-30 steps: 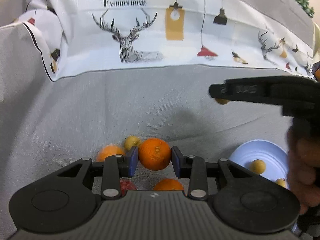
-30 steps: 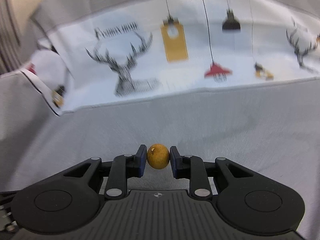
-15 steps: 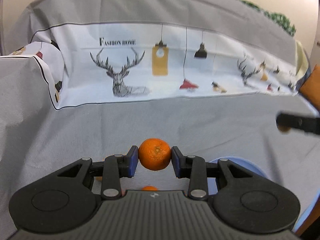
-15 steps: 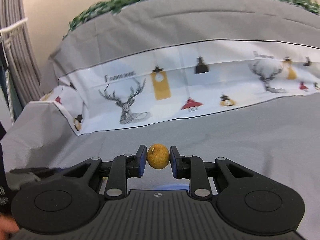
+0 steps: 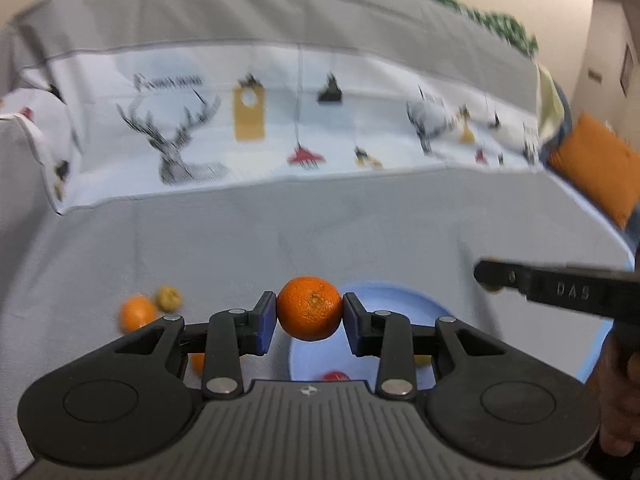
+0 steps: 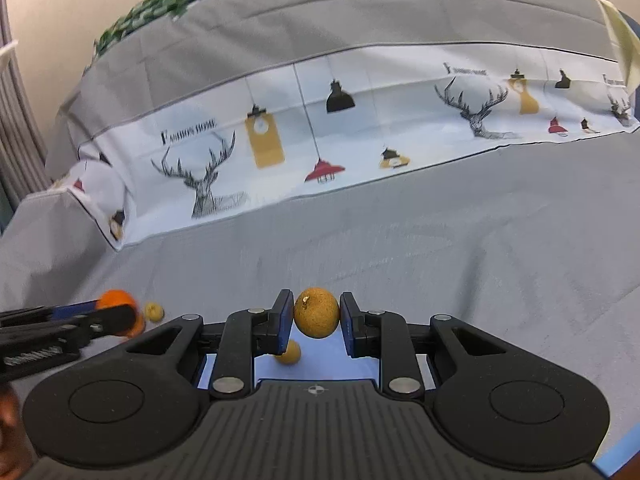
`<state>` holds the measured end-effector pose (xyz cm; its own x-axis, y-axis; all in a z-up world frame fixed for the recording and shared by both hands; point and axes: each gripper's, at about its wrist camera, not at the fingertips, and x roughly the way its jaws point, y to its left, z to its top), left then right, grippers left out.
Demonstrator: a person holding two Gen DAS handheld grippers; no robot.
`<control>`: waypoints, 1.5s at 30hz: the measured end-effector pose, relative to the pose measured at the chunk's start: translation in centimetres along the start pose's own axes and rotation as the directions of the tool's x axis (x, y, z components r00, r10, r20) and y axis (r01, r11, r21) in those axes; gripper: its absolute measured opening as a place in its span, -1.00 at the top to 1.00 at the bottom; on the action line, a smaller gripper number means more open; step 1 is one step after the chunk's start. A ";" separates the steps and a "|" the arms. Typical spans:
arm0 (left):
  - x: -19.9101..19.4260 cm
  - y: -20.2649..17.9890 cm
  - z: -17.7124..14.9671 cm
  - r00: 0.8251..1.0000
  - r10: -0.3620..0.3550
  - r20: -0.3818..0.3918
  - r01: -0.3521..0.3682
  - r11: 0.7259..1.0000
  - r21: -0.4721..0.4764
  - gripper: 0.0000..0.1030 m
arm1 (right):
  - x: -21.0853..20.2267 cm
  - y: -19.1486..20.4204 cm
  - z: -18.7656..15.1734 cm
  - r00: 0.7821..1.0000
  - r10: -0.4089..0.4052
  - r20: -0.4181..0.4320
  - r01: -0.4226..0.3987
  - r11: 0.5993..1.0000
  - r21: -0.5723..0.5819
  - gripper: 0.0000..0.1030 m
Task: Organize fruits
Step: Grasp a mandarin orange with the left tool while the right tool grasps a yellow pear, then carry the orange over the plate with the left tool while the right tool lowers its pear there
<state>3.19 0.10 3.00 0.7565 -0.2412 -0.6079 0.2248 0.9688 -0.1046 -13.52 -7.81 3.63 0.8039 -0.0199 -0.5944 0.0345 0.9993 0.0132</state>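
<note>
My left gripper [image 5: 309, 316] is shut on an orange [image 5: 309, 307] and holds it above the near edge of a light blue plate [image 5: 384, 296]. A red fruit [image 5: 335, 376] and a yellow one [image 5: 423, 359] lie on that plate. My right gripper [image 6: 316, 320] is shut on a small brown-yellow fruit [image 6: 316, 312], above the same blue plate [image 6: 336, 354], where another small yellow fruit [image 6: 289, 352] lies. The right gripper also shows in the left wrist view [image 5: 488, 276], at the right.
Loose fruit lies on the grey cloth left of the plate: an orange [image 5: 137, 313], a small yellow-green fruit [image 5: 169, 297] and another orange [image 5: 197, 361]. A white deer-print cloth band [image 5: 280, 128] runs across the back. An orange cushion [image 5: 596, 168] sits far right.
Both grippers have moved over the blue plate with their fruit still held. The views have tipped downward and the plate now shows under both.
</note>
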 end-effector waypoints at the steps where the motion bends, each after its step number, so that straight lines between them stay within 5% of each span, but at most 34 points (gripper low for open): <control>1: 0.6 -0.4 -0.2 1.000 -0.001 -0.013 0.001 1.000 0.022 0.24 | 0.2 0.1 -0.1 1.000 -0.005 -0.009 0.005 1.000 -0.006 0.49; 10: 2.0 -1.3 -0.9 0.999 -0.039 -0.015 0.040 0.996 0.084 0.23 | 2.3 1.0 -0.8 0.990 -0.012 -0.138 0.004 0.998 -0.057 0.49; 45: 3.6 -3.0 -1.6 0.996 -0.071 -0.055 0.079 0.985 0.154 0.23 | 3.3 1.0 -1.3 0.979 -0.030 -0.204 0.010 0.995 -0.097 0.49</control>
<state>4.24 -3.62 -0.15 0.7034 -0.3060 -0.6416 0.3758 0.9262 -0.0297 -11.57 -6.83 0.62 0.6648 -0.0431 -0.7457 -0.0154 0.9973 -0.0713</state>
